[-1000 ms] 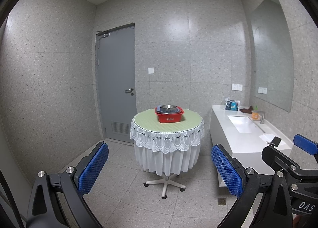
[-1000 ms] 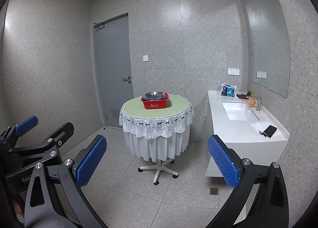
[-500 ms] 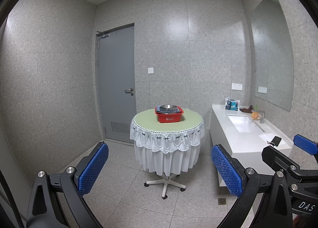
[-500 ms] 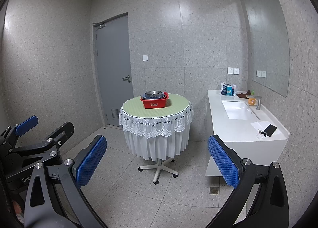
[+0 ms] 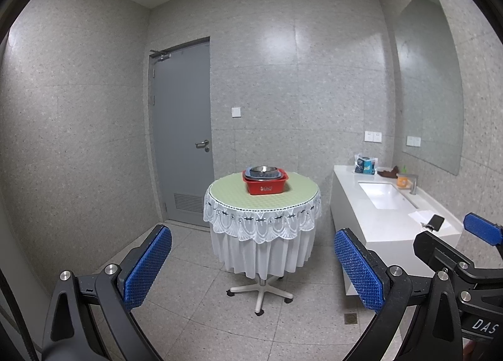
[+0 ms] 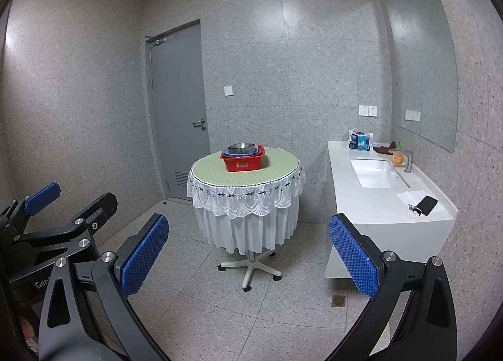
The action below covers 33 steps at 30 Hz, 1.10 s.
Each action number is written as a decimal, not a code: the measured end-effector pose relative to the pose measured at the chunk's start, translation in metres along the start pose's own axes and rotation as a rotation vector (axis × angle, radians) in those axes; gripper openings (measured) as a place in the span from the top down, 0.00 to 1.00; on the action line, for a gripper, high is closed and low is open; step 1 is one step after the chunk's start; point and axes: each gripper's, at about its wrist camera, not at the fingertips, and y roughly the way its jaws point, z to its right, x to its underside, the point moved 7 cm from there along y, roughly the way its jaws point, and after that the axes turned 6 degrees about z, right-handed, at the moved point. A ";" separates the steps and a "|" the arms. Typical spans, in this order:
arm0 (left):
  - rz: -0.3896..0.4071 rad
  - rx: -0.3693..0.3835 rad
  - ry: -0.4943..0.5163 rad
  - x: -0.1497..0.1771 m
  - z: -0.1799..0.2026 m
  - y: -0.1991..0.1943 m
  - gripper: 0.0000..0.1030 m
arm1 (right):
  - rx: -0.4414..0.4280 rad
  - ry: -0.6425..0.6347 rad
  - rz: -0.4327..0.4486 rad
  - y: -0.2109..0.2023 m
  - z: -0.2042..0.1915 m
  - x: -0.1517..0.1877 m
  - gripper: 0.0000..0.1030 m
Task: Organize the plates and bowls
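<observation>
— Nothing has moved since a second ago, far as I can see: both tongs hang where they were, same gap.

— Open, then?

— Wide open and empty. Left tongs (image 5: 251, 266), right tongs (image 6: 248, 262), side by side, pointed across the floor.

— And the dishes?

— Straight ahead and well apart from both, in the red tub (image 5: 265, 186) on the round surface (image 5: 232, 200). A steel bowl (image 5: 263, 169) sits on top of bluish plates (image 5: 251, 176), stacked. The tub's long side faces us.

— Which is nearer?

— Can't tell; I'd guess about equal. Whoever goes must walk up first.

— Anything one camera catches alone?

— The right one shows the phone (image 6: 427, 204) and the sink (image 6: 375, 172) in full; the left one cuts the phone partly off behind the right tongs' frame.
</observation>
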 end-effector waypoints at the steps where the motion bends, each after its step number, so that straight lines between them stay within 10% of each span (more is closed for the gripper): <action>1: 0.000 0.000 0.001 0.000 0.000 0.000 0.01 | 0.000 0.001 -0.001 0.001 0.002 0.000 0.00; 33: -0.023 -0.007 0.036 -0.006 0.013 0.070 0.01 | 0.007 0.039 -0.035 0.049 0.038 0.002 0.00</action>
